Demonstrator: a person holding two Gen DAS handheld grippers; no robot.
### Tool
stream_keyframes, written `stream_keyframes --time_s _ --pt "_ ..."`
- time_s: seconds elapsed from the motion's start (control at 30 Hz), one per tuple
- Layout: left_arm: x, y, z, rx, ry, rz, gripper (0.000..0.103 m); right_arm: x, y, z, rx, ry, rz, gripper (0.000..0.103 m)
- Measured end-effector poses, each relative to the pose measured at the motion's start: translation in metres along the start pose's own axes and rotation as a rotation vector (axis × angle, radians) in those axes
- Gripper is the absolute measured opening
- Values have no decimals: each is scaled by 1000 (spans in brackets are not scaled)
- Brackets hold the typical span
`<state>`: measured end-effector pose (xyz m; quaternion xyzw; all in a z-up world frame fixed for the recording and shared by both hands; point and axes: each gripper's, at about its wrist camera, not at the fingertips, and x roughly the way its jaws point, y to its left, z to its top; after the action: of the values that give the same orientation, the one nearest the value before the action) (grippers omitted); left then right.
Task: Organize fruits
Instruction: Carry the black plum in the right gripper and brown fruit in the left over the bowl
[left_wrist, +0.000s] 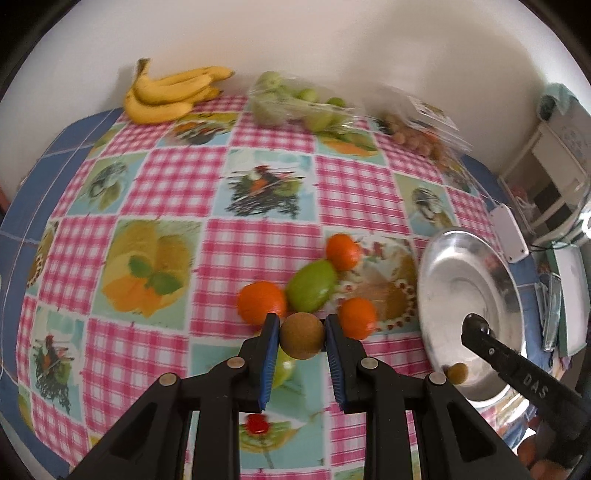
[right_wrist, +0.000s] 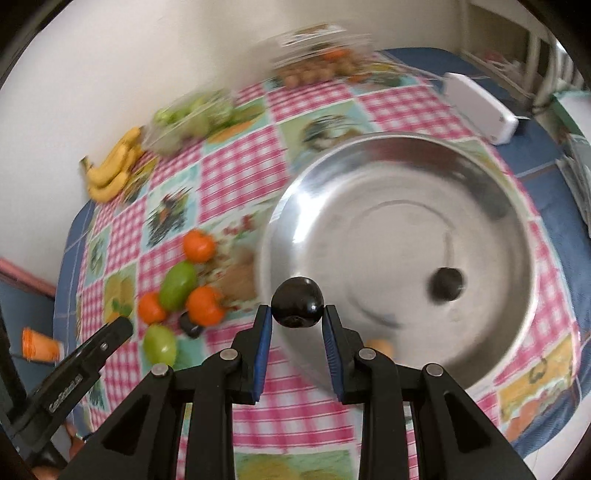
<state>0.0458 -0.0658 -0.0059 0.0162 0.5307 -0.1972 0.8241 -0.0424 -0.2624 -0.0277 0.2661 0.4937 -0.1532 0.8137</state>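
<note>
My left gripper (left_wrist: 302, 326) is shut on a round brown fruit (left_wrist: 302, 338), held above the checked tablecloth. Just beyond it lie three oranges (left_wrist: 262, 301) around a green fruit (left_wrist: 312, 290); a second green fruit (left_wrist: 284, 371) shows under the fingers. My right gripper (right_wrist: 297, 314) is shut on a glossy dark plum (right_wrist: 297, 301) over the near rim of the steel bowl (right_wrist: 369, 177). A blurred dark spot (right_wrist: 447, 282) sits in the bowl; I cannot tell whether it is a fruit or a reflection. Another dark fruit (right_wrist: 191, 325) lies by the oranges (right_wrist: 205, 304).
Bananas (left_wrist: 173, 94), a bag of green fruit (left_wrist: 295, 103) and a pack of small brown fruit (left_wrist: 417, 129) line the wall. A white box (right_wrist: 480, 107) lies behind the bowl. An orange cup (right_wrist: 37, 345) stands off the table's left. Shelves stand at the far right.
</note>
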Motion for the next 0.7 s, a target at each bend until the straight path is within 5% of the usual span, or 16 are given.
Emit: stream_keyframes --time_s 0.43,0.7 --pt "15 -76 5 182 -4 -59 27 -2 -39 18 98 -27 -26 29" --pt "38 -100 10 206 23 -93 27 9 -39 29 94 -26 -34 29"
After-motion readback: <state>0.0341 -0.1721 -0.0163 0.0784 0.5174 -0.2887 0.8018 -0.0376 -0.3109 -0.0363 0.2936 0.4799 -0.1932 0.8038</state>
